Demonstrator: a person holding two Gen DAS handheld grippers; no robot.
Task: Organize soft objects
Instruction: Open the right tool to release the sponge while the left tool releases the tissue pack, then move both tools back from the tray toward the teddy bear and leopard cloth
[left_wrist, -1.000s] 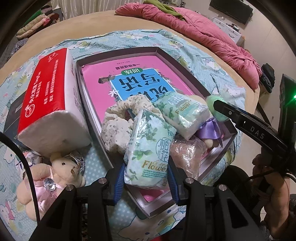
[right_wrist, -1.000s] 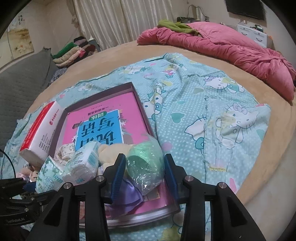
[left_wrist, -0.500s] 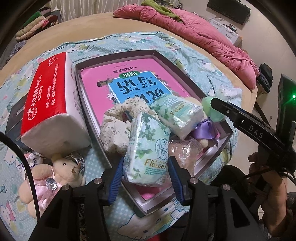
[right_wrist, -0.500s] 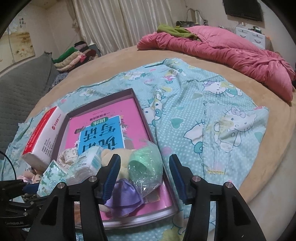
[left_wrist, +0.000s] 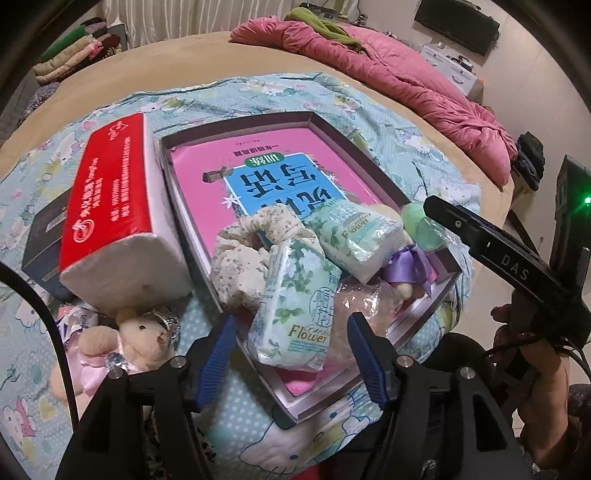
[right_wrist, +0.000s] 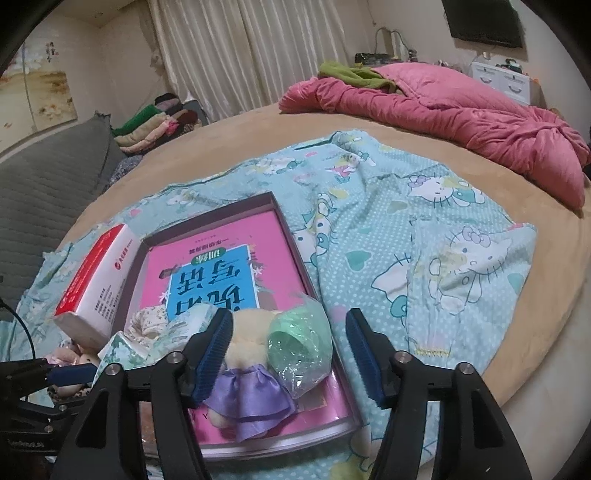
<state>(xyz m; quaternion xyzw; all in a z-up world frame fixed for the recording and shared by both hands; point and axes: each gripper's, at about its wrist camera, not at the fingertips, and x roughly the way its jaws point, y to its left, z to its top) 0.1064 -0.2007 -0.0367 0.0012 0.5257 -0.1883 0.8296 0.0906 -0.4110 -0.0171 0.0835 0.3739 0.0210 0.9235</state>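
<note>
Inspection from my remote station. My left gripper (left_wrist: 290, 345) has its jaws opening, with the floral tissue pack (left_wrist: 297, 306) standing between the blue pads but no longer pressed; it rests at the near end of the shallow box (left_wrist: 373, 146), leaning on the cloth scrunchie (left_wrist: 247, 258). My right gripper (right_wrist: 288, 350) is likewise opening, the pads clear on both sides of the green ball in clear wrap (right_wrist: 301, 343), which lies in the same box beside the plush doll in a purple skirt (right_wrist: 251, 384). Both items read as released.

Outside the box on the bed's cartoon-cat sheet (right_wrist: 424, 258) are the red tissue brick (left_wrist: 114, 206), touching the box wall, and a small plush bear (left_wrist: 140, 338) at its near end.

Handling judgement:
- Tissue packs — light, compressible, slick film; grip across the narrow middle, not the crimped ends.
- Wrapped ball — the film will slide (a glancing pinch may squirt it out); close squarely on its widest part.
- Plush bear — soft and forgiving; take the torso, not a limb.
- Red brick — probably too wide across; take it by the thin dimension.
</note>
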